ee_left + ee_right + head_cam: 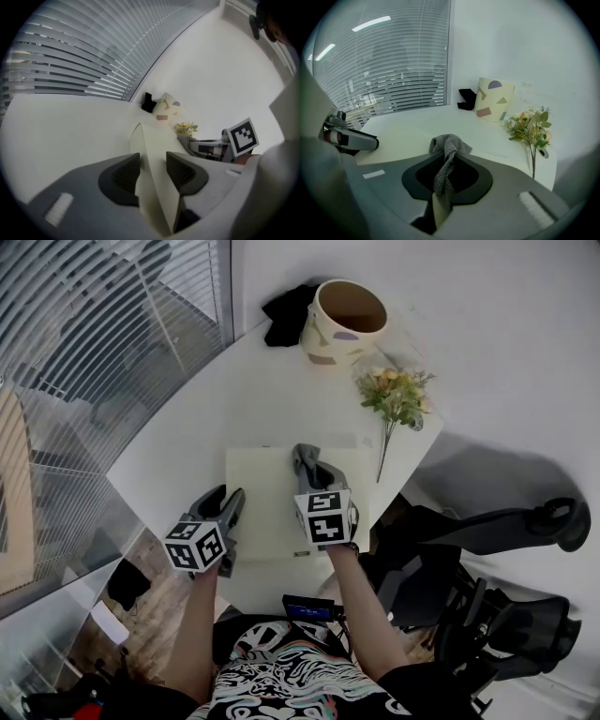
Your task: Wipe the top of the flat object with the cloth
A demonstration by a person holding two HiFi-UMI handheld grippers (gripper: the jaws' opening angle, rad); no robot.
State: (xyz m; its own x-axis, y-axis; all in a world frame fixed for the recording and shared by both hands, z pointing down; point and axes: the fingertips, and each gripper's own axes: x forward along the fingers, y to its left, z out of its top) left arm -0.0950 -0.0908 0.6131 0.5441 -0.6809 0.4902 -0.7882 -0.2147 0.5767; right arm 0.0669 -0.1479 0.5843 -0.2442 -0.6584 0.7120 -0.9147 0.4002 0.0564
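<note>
The left gripper (pixel 153 174) has its jaws closed narrowly on the near left edge of the cream board (pixel 267 507), which lies flat on the white table (pixel 187 437). The right gripper (pixel 314 474) has its jaws pressed together on a grey cloth (pixel 446 154) and stands over the board's top. A pot (pixel 343 322) and flowers (pixel 396 395) stand further back on the table.

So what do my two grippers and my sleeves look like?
Both the left gripper and right gripper are grey with dark-padded fingers, each carrying a white cube printed with black square markers. No sleeves reach the forearms; the top is patterned black and white.
</note>
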